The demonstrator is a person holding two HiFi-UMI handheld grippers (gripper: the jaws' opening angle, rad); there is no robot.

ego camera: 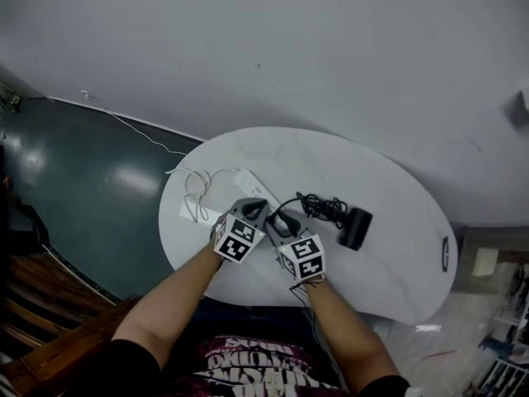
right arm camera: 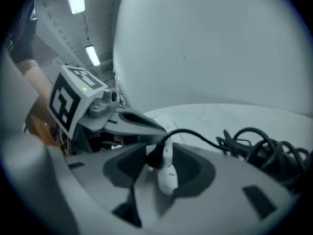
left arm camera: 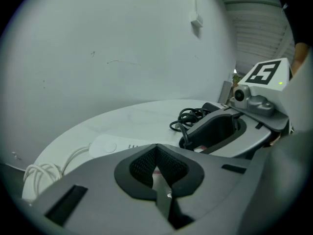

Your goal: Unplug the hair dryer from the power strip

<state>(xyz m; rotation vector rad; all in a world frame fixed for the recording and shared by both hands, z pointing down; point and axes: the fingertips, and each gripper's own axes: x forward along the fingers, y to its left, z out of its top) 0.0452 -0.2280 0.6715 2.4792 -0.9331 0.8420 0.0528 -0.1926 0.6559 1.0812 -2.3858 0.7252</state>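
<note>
The black plug (right arm camera: 156, 158) sits in the gap of the right gripper (right arm camera: 164, 153), upright, with a pale rounded piece (right arm camera: 168, 176) directly under it. The jaws stand apart, and a little space shows between each dark pad and the plug, so the grip is released, not clamped. The views do not show whether the plug is still seated in the power strip (ego camera: 248, 179). From the plug the black cord (right arm camera: 254, 146) arches up and runs off into a loose tangle on the white table (ego camera: 380, 255), which ends at the black hair dryer (ego camera: 356, 227), lying to the right of both grippers.

The left gripper (left arm camera: 157, 153) is just beside the right one, at its left. Its jaws are closed together, the pads meeting in a narrow seam. A thin pale sliver shows in that seam, but what it is cannot be made out. The power strip lies flat just beyond these jaws, with its white cable (ego camera: 197, 195) looped at the table's left edge. In the head view the two gripper tips nearly meet over the near end of the strip.
</note>
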